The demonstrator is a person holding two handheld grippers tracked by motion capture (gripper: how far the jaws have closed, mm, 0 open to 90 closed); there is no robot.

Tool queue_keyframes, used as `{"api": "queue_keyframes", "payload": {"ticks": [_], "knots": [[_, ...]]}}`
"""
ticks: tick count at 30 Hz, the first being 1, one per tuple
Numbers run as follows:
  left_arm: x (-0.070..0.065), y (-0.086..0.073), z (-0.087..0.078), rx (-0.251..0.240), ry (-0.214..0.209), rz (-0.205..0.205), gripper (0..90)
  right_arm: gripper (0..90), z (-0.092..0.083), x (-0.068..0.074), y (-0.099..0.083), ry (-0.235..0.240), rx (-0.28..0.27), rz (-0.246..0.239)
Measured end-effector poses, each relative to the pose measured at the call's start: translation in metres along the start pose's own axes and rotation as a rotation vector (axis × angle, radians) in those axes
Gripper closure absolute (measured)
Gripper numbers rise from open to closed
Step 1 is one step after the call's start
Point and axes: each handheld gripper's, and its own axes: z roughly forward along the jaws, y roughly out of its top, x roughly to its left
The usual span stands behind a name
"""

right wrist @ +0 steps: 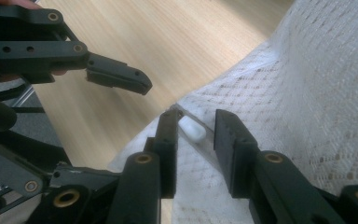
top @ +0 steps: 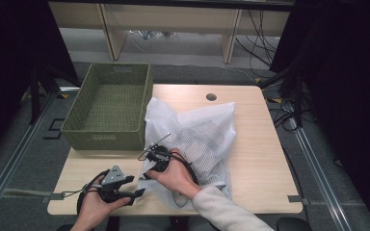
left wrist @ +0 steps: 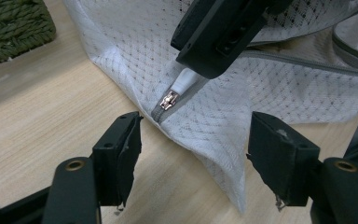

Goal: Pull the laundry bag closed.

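At the table's near edge, a white mesh laundry bag [top: 192, 139] lies beside a green basket [top: 110, 108]. The right gripper [right wrist: 195, 133], jaws apart, straddles the white zipper pull [right wrist: 192, 129]; the left gripper [left wrist: 193, 154] hovers open. Next, likely: pinch the pull.

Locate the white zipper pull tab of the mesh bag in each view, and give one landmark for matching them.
High view: hidden under the right gripper at the mesh bag's near-left corner.
Left gripper view: the white pull tab sits upper middle, under the right gripper's jaw, beside the metal slider.
Right gripper view: middle, between the open jaws.
Shared landmark: the bag's corner on the wooden table.
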Motion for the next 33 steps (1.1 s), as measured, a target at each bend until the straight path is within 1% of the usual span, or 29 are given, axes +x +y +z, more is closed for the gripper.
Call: {"api": "queue_keyframes", "payload": {"ticks": [1, 2, 4, 5, 6, 8, 11, 12, 13, 14, 15, 16, 20, 21, 22, 23, 24, 25, 27, 29, 32, 33], "knots": [[-0.001, 0.000, 0.001, -0.007, -0.002, -0.010, 34.4, 71.4, 0.000, -0.001, 0.000, -0.002, 0.000, -0.007], [0.000, 0.000, 0.001, -0.004, 0.005, -0.004, 34.4, 71.2, 0.001, -0.001, 0.000, -0.001, 0.002, -0.007], [0.000, 0.000, 0.001, -0.001, 0.001, -0.006, 34.4, 70.7, 0.002, 0.000, 0.000, 0.003, 0.007, 0.003], [0.000, 0.000, 0.001, -0.001, 0.000, -0.003, 34.4, 70.5, 0.003, -0.001, 0.000, -0.002, 0.012, -0.001], [0.000, 0.000, 0.000, -0.001, 0.000, -0.004, 34.4, 70.5, 0.004, 0.000, 0.000, 0.004, 0.014, 0.010], [-0.001, 0.000, 0.001, -0.007, -0.002, -0.009, 34.4, 70.5, 0.006, 0.000, 0.000, 0.004, 0.006, 0.011], [0.000, -0.001, 0.001, -0.002, 0.004, -0.004, 34.3, 70.5, 0.006, 0.000, 0.000, 0.002, 0.012, 0.009], [-0.001, -0.001, 0.002, -0.015, 0.011, -0.008, 34.4, 70.5, 0.006, 0.000, 0.000, 0.007, 0.014, 0.012], [-0.001, -0.001, 0.002, -0.014, 0.009, -0.006, 34.4, 70.5, 0.006, -0.001, 0.000, 0.008, 0.015, 0.014], [-0.002, -0.001, 0.003, -0.026, 0.006, -0.018, 34.4, 70.5, 0.006, -0.001, 0.000, 0.007, 0.014, 0.015], [-0.002, -0.001, 0.003, -0.024, 0.006, -0.017, 34.4, 70.5, 0.007, -0.002, 0.000, 0.003, 0.014, 0.005], [-0.001, -0.001, 0.002, -0.013, 0.007, -0.006, 34.4, 70.5, 0.007, -0.001, 0.000, 0.006, 0.014, 0.025], [-0.001, -0.001, 0.002, -0.014, 0.007, -0.006, 34.3, 70.7, 0.008, -0.003, 0.000, 0.003, 0.012, 0.017], [-0.002, -0.001, 0.003, -0.024, 0.006, -0.018, 34.3, 70.9, 0.009, -0.002, 0.000, 0.009, 0.015, 0.012], [-0.002, -0.001, 0.003, -0.024, 0.006, -0.018, 34.3, 71.1, 0.010, -0.004, 0.000, 0.010, 0.010, -0.007], [-0.002, -0.001, 0.003, -0.024, 0.007, -0.018, 34.3, 71.3, 0.010, -0.002, 0.000, 0.013, 0.018, 0.012], [-0.002, -0.001, 0.003, -0.025, 0.007, -0.019, 34.3, 71.5, 0.011, -0.003, 0.000, 0.013, 0.015, 0.006], [-0.002, -0.001, 0.001, -0.011, -0.002, -0.016, 34.3, 71.7, 0.011, -0.002, 0.000, 0.013, 0.019, 0.009], [-0.002, -0.001, 0.001, -0.016, -0.002, -0.019, 34.3, 72.5, 0.012, -0.003, 0.000, 0.012, 0.020, 0.004], [-0.002, -0.001, 0.001, -0.015, -0.002, -0.019, 34.3, 73.0, 0.013, -0.003, 0.000, 0.009, 0.023, 0.017], [-0.003, -0.001, 0.002, -0.026, 0.007, -0.020, 34.3, 74.4, 0.015, -0.003, 0.000, 0.018, 0.023, 0.016], [-0.003, -0.001, 0.002, -0.025, 0.006, -0.019, 34.3, 75.1, 0.014, -0.003, 0.000, 0.022, 0.020, 0.029]]}}
